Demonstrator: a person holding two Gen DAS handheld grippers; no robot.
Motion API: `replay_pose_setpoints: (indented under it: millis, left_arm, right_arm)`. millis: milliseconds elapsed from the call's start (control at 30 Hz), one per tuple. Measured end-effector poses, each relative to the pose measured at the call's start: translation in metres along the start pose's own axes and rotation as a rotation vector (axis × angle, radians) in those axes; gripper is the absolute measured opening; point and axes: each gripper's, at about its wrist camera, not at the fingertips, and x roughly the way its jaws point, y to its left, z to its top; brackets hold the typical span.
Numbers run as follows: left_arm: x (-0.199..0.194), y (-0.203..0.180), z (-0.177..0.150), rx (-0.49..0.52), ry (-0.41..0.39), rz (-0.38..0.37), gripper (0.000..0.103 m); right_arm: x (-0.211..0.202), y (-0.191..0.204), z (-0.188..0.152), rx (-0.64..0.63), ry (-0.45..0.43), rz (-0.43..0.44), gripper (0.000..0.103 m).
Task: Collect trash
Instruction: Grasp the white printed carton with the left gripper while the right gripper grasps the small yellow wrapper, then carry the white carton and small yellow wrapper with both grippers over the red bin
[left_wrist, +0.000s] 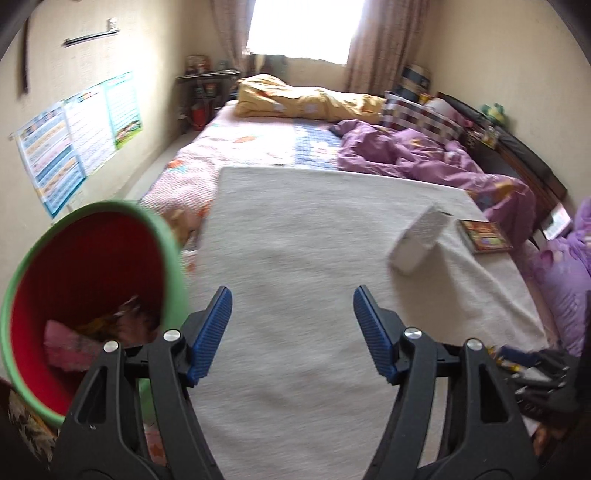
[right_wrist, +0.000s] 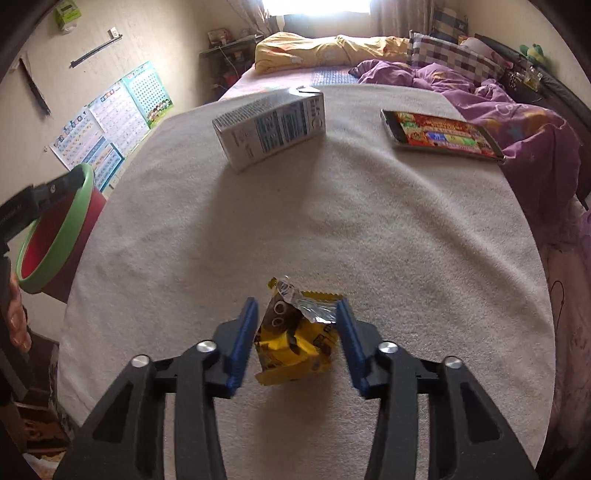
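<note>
A torn yellow snack wrapper (right_wrist: 295, 339) lies on the white blanket (right_wrist: 332, 229), between the open jaws of my right gripper (right_wrist: 297, 328), which do not squeeze it. A red bin with a green rim (left_wrist: 88, 295) hangs off the blanket's left edge, tilted, with several wrappers inside; it also shows in the right wrist view (right_wrist: 55, 229). My left gripper (left_wrist: 291, 325) is open and empty over the blanket, beside the bin. A white carton (right_wrist: 269, 125) lies on its side further back; it also shows in the left wrist view (left_wrist: 421, 240).
A colourful flat box (right_wrist: 443, 134) lies at the blanket's far right edge. Purple bedding (right_wrist: 498, 110) and a yellow quilt (right_wrist: 325, 50) cover the bed beyond. Posters (left_wrist: 74, 144) hang on the left wall. A shelf (left_wrist: 203, 96) stands by the window.
</note>
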Motion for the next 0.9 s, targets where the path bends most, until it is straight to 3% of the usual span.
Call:
replay_pose_setpoints:
  millis: [133, 200, 433, 633, 667, 800, 900]
  left_arm:
    - [0.022, -0.049, 0.016, 0.064, 0.009, -0.067, 0.07]
    - [0.036, -0.071, 0.026, 0.095, 0.015, -0.087, 0.07]
    - [0.092, -0.125, 0.051, 0.182, 0.08, -0.119, 0.071]
    - [0.134, -0.143, 0.057, 0.225, 0.191, -0.121, 0.07]
    - [0.138, -0.143, 0.057, 0.218, 0.209, -0.123, 0.068]
    - [0.144, -0.139, 0.05, 0.199, 0.243, -0.134, 0.039]
    - [0.136, -0.134, 0.045, 0.177, 0.225, -0.117, 0.038]
  right_arm:
    - [-0.007, -0.007, -0.002, -0.06, -0.003, 0.073, 0.026]
    - [-0.014, -0.014, 0.003, -0.074, -0.026, 0.097, 0.015]
    - [-0.031, -0.037, 0.019, -0.09, -0.078, 0.132, 0.015]
    - [-0.034, -0.052, 0.03, -0.098, -0.085, 0.173, 0.015]
    - [-0.035, -0.052, 0.031, -0.101, -0.087, 0.18, 0.015]
    - [-0.032, -0.051, 0.036, -0.114, -0.086, 0.215, 0.015]
    - [-0.026, -0.047, 0.037, -0.129, -0.065, 0.232, 0.02]
